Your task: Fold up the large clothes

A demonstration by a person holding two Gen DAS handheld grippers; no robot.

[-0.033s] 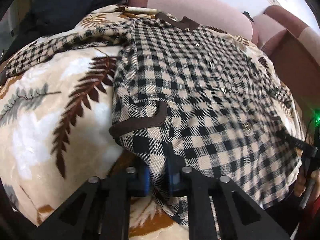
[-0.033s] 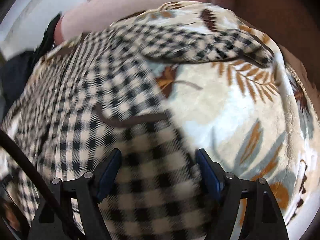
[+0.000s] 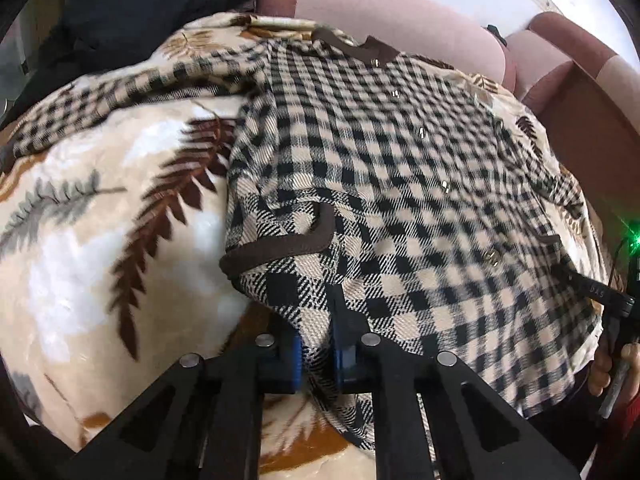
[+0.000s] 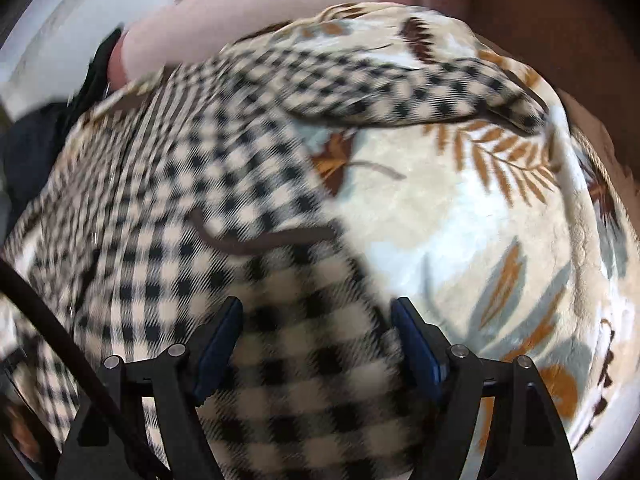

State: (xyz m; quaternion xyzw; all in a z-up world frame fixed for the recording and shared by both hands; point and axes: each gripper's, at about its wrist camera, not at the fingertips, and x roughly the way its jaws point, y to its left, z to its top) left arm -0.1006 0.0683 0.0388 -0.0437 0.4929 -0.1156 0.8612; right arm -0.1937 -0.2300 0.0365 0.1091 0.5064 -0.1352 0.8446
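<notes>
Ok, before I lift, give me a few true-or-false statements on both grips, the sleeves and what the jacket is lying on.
1. The left gripper is clamped on the near edge of the checked jacket. True; its jaws have just been closing.
2. The jacket lies on a plain white sheet. False: it lies on a leaf-print blanket.
3. The right gripper has checked cloth between its pads, which stand apart. True; its jaws have just been closing but are not yet pinching the cloth.
4. The sleeves are folded in across the front. False: a sleeve stretches out sideways over the blanket.
</notes>
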